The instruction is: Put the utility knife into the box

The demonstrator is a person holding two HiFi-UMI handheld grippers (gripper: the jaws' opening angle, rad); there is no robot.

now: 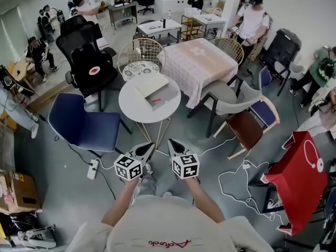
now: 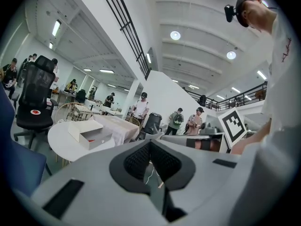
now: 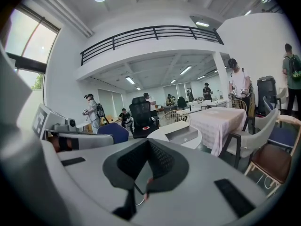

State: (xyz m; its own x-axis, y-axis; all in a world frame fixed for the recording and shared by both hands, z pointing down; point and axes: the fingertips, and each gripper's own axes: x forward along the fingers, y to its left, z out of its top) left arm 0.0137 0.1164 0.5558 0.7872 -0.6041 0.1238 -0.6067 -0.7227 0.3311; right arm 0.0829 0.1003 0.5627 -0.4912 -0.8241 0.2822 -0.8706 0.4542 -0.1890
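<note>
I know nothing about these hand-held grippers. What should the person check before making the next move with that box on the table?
1. Left gripper free to grasp: ok, jaws together, nothing between them.
2. Right gripper free to grasp: ok, jaws together, nothing between them.
3. White cardboard box open: ok, its inside shows.
4. Box steady: ok, it rests flat on the round white table.
5. Knife located: cannot tell; a small red object lies inside the box, too small to identify.
6. Grippers within reach of the box: not ok, both are held near the person's body, apart from the table.
</note>
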